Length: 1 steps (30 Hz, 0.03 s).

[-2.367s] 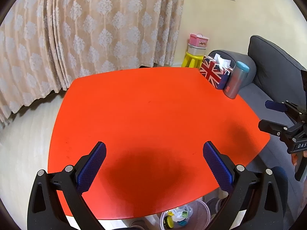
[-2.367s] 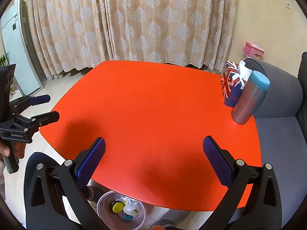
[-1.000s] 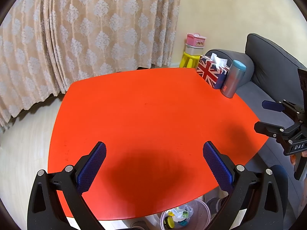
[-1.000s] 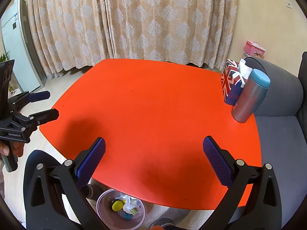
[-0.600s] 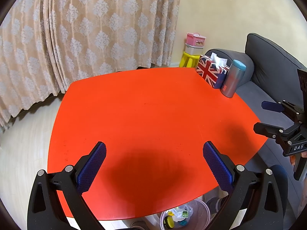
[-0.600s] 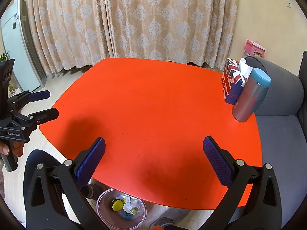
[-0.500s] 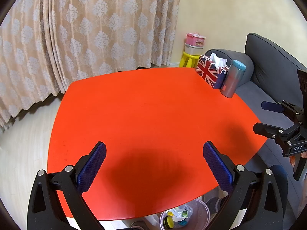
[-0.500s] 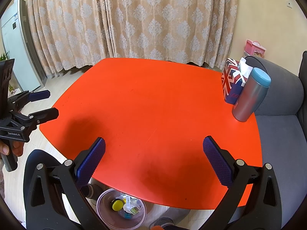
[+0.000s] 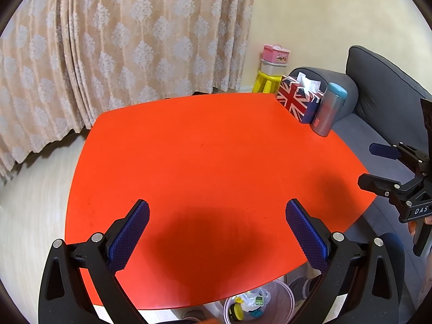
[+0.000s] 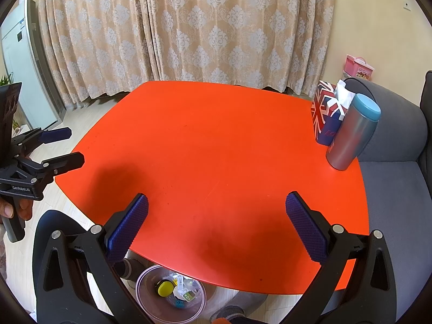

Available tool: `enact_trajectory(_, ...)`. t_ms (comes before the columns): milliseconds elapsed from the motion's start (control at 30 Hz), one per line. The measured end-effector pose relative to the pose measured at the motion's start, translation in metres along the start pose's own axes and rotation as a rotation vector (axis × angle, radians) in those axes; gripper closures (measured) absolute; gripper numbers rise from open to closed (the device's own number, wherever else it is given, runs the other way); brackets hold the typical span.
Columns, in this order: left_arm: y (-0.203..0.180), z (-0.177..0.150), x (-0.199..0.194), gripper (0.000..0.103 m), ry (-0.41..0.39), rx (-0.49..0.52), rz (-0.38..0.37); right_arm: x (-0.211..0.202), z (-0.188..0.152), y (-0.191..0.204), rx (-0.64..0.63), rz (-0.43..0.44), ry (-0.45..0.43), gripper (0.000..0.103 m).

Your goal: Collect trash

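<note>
Both jaws wide apart, empty, trash already binned

Left wrist: left gripper (image 9: 216, 222) gapes over bare table (image 9: 205, 145); clear bin (image 9: 270, 303) below the jaws. Right wrist: right gripper (image 10: 216, 221) likewise; bin's scraps (image 10: 176, 290) look light and crinkly, so pinch edges gently.

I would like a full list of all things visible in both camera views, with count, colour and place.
table: one, orange-red, centre
tissue box: one, Union Jack pattern, table's right edge
tumbler: one, silver with teal lid, just in front of the tissue box
clear bowl: one, on the floor below the near table edge, small items inside
sofa: one, grey, right of the table
curtain: beige patterned, behind
stool: one, yellow, carrying a grey and a pink box
left gripper: one, black, blue fingers, open
right gripper: one, black, blue fingers, open
</note>
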<state>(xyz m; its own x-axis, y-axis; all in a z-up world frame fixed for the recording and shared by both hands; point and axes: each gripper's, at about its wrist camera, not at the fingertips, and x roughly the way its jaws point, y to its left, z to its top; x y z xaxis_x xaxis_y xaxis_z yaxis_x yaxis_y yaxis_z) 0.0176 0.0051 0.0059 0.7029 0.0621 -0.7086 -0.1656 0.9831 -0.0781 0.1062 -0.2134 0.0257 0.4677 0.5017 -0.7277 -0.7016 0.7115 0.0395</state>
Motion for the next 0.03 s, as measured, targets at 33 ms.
enact_trajectory(33,0.0011,-0.0002,0.0000,0.006,-0.001,-0.002,-0.002,0.0010,-0.0011,-0.0004,0.000,0.000,0.001,0.003)
